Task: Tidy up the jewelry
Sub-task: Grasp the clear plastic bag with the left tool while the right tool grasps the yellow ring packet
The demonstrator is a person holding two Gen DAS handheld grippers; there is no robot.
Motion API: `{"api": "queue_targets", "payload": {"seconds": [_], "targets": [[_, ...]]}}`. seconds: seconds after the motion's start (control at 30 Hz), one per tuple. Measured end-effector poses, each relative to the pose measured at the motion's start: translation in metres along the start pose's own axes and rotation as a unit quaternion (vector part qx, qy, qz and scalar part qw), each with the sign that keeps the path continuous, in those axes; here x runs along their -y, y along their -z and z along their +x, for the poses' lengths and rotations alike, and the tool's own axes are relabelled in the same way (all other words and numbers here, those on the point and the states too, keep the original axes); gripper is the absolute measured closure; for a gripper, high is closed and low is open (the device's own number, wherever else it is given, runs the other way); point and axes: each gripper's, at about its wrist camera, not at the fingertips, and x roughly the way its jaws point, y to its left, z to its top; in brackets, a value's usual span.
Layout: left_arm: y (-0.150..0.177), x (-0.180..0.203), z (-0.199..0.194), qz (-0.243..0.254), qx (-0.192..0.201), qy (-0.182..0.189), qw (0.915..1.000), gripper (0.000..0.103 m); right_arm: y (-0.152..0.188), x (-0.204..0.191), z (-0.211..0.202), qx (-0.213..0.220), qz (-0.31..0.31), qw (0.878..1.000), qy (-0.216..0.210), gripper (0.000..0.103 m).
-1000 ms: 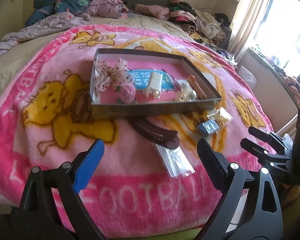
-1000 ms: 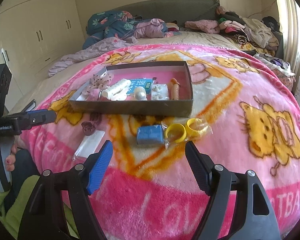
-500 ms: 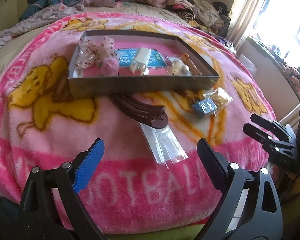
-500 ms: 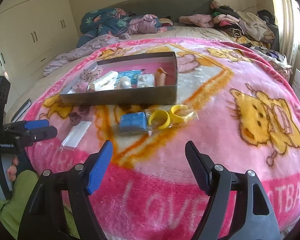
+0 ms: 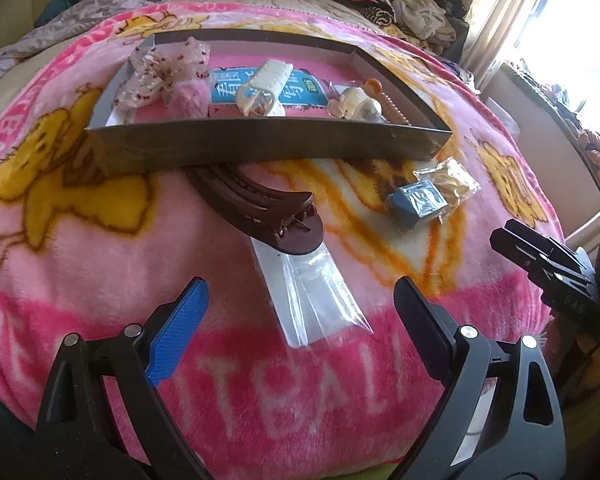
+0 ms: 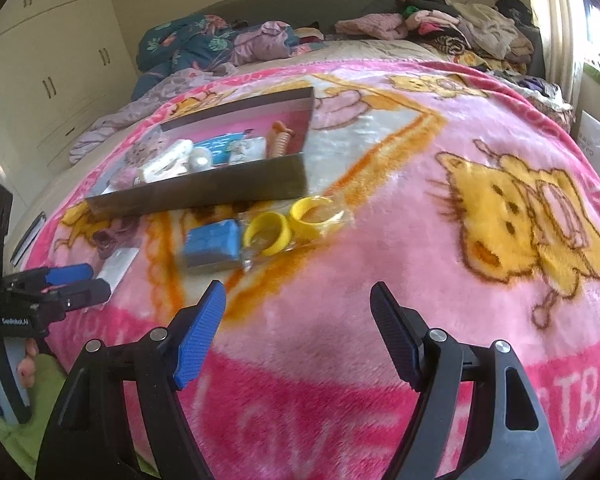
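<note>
A shallow dark box (image 5: 268,146) on the pink blanket holds hair clips, a bow and pearl pieces; it also shows in the right wrist view (image 6: 204,192). In front of it lie a brown hair claw (image 5: 268,212) on a clear plastic bag (image 5: 312,292), a blue block (image 5: 418,202) and a bag of yellow rings (image 6: 288,224). My left gripper (image 5: 300,320) is open and empty just short of the clear bag. My right gripper (image 6: 296,324) is open and empty, short of the blue block (image 6: 210,244).
Piles of clothes (image 6: 440,28) line the far edge of the bed. White cupboards (image 6: 48,68) stand at the left and a bright window (image 5: 572,32) at the right. The blanket's front edge drops off just below both grippers.
Both grippers have moved forward and lower toward the items in front of the box. The right view has swung right. Both stay open.
</note>
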Motion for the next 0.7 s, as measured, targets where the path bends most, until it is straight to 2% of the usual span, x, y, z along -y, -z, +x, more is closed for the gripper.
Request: {"api": "queue_targets", "payload": {"seconds": [0.1, 0.3, 0.47, 0.6, 0.7], "targets": [[-0.002, 0.001, 0.008, -0.005, -0.004, -0.002, 1.0, 0.02, -0.003, 0.01, 0.008, -0.004, 0.015, 1.0, -0.004, 0.031], [-0.007, 0.004, 0.018, -0.007, -0.002, -0.021, 0.9997, 0.033, -0.011, 0.021, 0.026, -0.01, 0.029, 0.999, -0.015, 0.031], [-0.007, 0.007, 0.02, -0.003, -0.002, -0.033, 0.9995, 0.059, -0.021, 0.023, 0.04, -0.009, 0.04, 0.999, -0.029, 0.033], [-0.006, 0.011, 0.018, 0.002, -0.003, -0.027, 0.9996, 0.066, -0.028, 0.026, 0.049, -0.008, 0.05, 0.998, -0.037, 0.037], [-0.005, 0.016, 0.016, 0.006, -0.005, -0.015, 0.9999, 0.067, -0.033, 0.026, 0.054, -0.006, 0.056, 0.997, -0.043, 0.04]]}}
